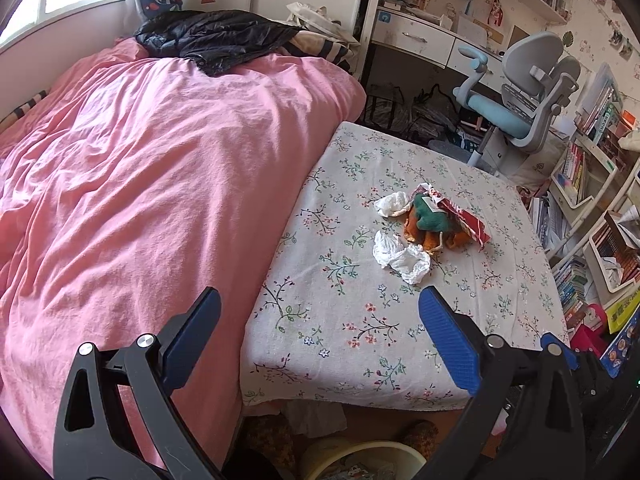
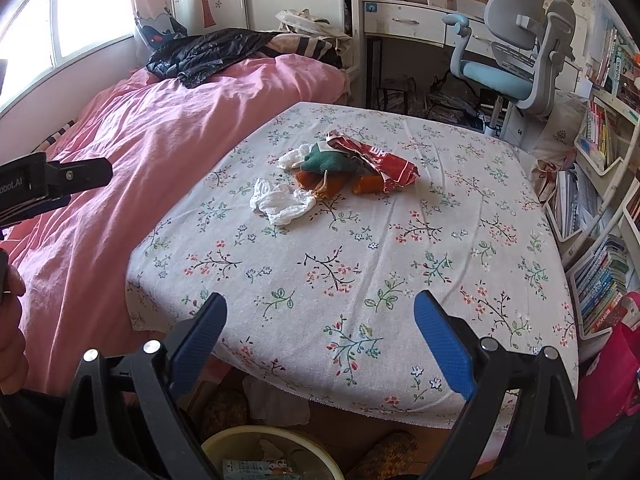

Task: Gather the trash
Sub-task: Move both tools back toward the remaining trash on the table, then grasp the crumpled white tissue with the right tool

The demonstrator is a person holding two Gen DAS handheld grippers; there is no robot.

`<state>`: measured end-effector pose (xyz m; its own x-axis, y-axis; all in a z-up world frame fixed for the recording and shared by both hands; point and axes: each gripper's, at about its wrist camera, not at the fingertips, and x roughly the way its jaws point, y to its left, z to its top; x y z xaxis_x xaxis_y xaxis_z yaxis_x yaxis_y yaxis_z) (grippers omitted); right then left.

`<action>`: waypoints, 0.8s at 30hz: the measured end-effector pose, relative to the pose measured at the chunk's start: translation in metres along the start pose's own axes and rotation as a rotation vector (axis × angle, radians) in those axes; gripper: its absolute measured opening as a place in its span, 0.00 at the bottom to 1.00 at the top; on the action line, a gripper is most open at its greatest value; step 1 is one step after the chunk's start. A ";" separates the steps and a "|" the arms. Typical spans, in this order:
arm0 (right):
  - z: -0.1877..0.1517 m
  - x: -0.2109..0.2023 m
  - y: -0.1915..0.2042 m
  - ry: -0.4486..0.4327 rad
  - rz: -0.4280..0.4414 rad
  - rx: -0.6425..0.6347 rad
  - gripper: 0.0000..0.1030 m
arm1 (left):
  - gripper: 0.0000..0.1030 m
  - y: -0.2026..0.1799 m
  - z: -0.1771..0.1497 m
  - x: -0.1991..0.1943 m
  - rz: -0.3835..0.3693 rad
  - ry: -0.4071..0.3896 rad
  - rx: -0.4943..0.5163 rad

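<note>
Trash is lying ahead of both grippers, beyond their fingertips: left gripper and right gripper are gaping wide, holding nothing, while crumpled tissues, a red wrapper and orange peels are sitting together on the floral tablecloth.

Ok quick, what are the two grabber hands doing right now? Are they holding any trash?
Left gripper: open, holding nothing.
Right gripper: open, holding nothing.
</note>
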<state>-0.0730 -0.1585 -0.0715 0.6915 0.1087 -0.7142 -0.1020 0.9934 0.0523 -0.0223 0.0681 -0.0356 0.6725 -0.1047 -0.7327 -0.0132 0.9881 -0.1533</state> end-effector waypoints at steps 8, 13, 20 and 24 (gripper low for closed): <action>0.010 0.015 0.010 -0.021 0.079 -0.010 0.88 | 0.93 0.065 0.016 0.018 0.072 0.032 -0.186; 0.026 0.038 0.020 -0.008 0.123 -0.020 0.88 | 0.93 0.058 0.015 0.028 0.090 0.052 -0.170; 0.052 0.090 0.031 0.024 0.163 0.018 0.88 | 0.93 0.043 0.016 0.037 0.107 0.064 -0.130; 0.063 0.120 0.029 0.049 0.169 0.066 0.79 | 0.93 0.043 0.018 0.038 0.122 0.062 -0.131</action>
<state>0.0520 -0.1140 -0.1115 0.6327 0.2741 -0.7243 -0.1656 0.9615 0.2192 0.0161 0.1089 -0.0585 0.6131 0.0041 -0.7900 -0.1906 0.9712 -0.1430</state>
